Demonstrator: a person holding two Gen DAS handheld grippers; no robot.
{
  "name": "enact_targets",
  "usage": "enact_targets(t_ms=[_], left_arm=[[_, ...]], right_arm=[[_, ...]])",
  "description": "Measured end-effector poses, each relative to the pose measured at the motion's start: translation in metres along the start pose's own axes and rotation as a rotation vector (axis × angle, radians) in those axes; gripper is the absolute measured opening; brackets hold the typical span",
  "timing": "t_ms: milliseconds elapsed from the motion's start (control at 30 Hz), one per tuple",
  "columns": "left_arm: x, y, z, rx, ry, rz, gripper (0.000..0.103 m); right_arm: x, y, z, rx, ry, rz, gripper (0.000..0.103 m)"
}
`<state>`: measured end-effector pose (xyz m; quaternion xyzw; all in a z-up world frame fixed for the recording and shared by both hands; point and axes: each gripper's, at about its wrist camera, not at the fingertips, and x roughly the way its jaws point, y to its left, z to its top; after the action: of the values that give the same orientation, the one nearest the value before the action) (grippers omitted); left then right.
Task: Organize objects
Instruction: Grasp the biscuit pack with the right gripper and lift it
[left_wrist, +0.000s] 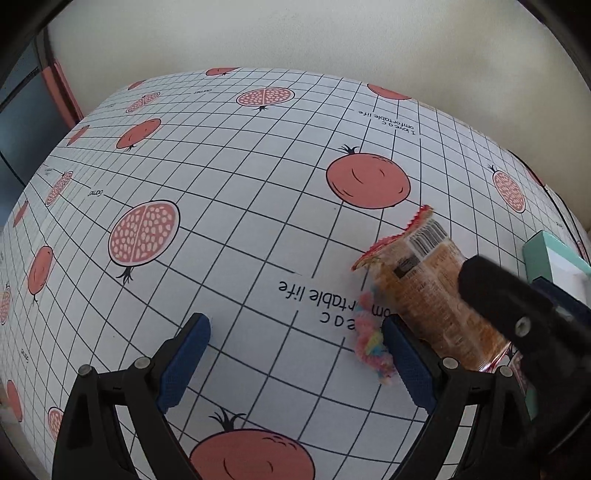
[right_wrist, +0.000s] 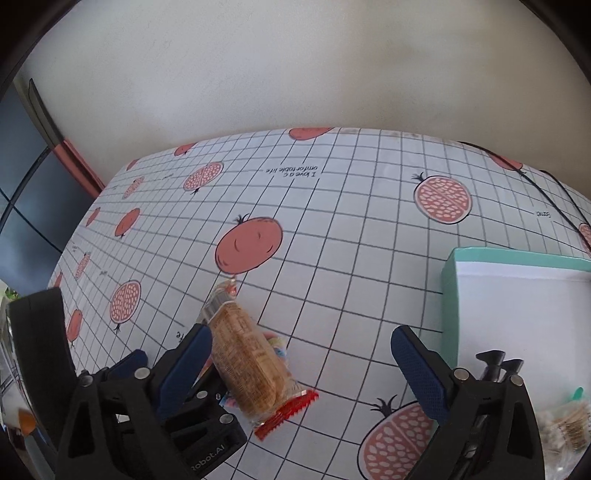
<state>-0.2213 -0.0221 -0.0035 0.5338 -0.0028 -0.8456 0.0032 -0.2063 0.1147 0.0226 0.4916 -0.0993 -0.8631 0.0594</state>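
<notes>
A clear packet of brown crackers (right_wrist: 243, 362) with red crimped ends lies slanted between my right gripper's fingers, against the inner face of the left fingertip (right_wrist: 190, 363). My right gripper (right_wrist: 303, 365) is open wide and does not clamp the packet. In the left wrist view the same packet (left_wrist: 432, 295) sits just outside my left gripper's right finger, partly hidden by the right gripper's black body (left_wrist: 517, 321). My left gripper (left_wrist: 299, 354) is open with only tablecloth between its fingers. A small pastel candy wrapper (left_wrist: 373, 347) lies beside the packet.
A teal box (right_wrist: 448, 295) with a white inside stands at the right; it holds black screw-like parts (right_wrist: 498, 363) and another cracker packet (right_wrist: 565, 424). The pomegranate-print grid tablecloth (right_wrist: 351, 240) runs back to a pale wall. A black cable (right_wrist: 546, 192) crosses the far right.
</notes>
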Motion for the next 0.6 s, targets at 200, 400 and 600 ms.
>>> enact_targets(t_ms=[200,400,600], left_arm=[[-0.001,0.003,0.002,0.010,0.005,0.018,0.094],[-0.002,0.001,0.002,0.008,0.005,0.003,0.092],[-0.006,-0.008,0.003,0.030,0.005,-0.020,0.073]], right_arm=[[0.011,0.011,-0.007,-0.039,0.034,0.000,0.089],[0.011,0.012,-0.008,-0.044,0.035,0.010,0.078],[0.009,0.008,-0.007,-0.021,0.041,0.041,0.063]])
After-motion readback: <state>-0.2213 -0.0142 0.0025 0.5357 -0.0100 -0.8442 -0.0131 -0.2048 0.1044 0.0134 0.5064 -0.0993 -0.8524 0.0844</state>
